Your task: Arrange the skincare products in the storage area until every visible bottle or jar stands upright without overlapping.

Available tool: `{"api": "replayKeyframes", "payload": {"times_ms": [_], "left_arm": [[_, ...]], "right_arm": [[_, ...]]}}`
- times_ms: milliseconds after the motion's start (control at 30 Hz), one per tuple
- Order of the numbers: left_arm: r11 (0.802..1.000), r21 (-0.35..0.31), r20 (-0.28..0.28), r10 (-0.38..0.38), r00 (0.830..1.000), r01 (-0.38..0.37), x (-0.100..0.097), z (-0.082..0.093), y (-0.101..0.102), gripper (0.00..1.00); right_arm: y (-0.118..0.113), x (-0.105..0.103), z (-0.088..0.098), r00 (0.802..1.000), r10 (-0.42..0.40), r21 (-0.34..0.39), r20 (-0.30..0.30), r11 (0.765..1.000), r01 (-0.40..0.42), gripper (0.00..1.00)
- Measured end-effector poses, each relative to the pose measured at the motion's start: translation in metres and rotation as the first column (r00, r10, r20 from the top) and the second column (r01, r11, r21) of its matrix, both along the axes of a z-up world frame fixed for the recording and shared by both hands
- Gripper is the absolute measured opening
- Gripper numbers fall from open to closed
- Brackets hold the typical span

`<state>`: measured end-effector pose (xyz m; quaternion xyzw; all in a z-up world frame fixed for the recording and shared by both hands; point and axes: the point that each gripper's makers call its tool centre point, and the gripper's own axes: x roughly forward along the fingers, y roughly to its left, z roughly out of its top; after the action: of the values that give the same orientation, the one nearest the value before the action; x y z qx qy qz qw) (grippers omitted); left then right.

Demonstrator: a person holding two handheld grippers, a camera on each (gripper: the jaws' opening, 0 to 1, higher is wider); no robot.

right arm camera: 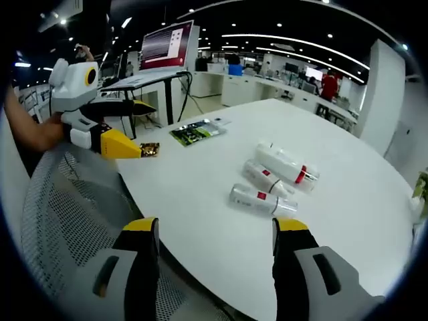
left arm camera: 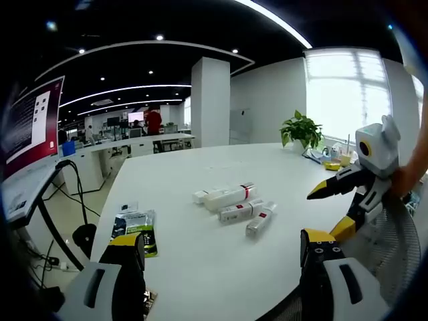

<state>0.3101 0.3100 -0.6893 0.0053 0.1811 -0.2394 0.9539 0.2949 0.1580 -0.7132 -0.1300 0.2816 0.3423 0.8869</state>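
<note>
Three white skincare bottles with red bands lie on their sides in a loose cluster near the middle of the white bench (left arm camera: 200, 267): a larger bottle (right arm camera: 289, 166), a middle bottle (right arm camera: 266, 178) just beside it, and a third bottle (right arm camera: 261, 199) nearest the bench edge. In the left gripper view the same cluster shows as the larger one at the back, with the others on the near side of it. None stands upright, so the task looks to be at its very start: the approach, before any grasp.

The left gripper (left arm camera: 221, 257) holds its jaws wide with nothing between them, off the bench edge. The right gripper (right arm camera: 215, 234) is likewise spread wide and empty, also short of the cluster. Each appears in the other's view, jaws parted.

The next move probably calls for reaching to the nearest bottle, closing across its body, and tipping it up onto its base, well apart from its neighbours.

A dark green packet (left arm camera: 136, 226) lies well apart from the bottles, towards a bench corner. A mesh chair back (right arm camera: 73, 221) stands at the bench edge. Beyond the bottles sits a potted plant (left arm camera: 301, 130) by a bright window, in an open office with a monitor (right arm camera: 166, 44).
</note>
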Motion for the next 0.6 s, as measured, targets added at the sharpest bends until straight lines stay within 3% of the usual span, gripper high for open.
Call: {"api": "replayKeyframes", "payload": {"times_ms": [300, 433, 600], "left_arm": [[1.000, 0.008, 0.022, -0.018, 1.000, 0.018, 0.0016, 0.0022, -0.0024, 1.00], [0.999, 0.033, 0.023, -0.024, 0.999, 0.023, 0.0029, -0.0003, -0.0021, 1.00], [0.999, 0.031, 0.048, -0.019, 0.999, 0.017, 0.0039, 0.0045, -0.0006, 1.00]], "right_arm": [[-0.0056, 0.0056, 0.0045, 0.997, -0.069, 0.066, -0.022, 0.995, 0.070, 0.73], [-0.0078, 0.0068, -0.0009, 0.997, -0.070, 0.039, -0.021, 0.997, 0.071, 0.76], [-0.0072, 0.0055, 0.0044, 0.998, -0.058, 0.033, 0.023, 0.998, 0.057, 0.77]]}}
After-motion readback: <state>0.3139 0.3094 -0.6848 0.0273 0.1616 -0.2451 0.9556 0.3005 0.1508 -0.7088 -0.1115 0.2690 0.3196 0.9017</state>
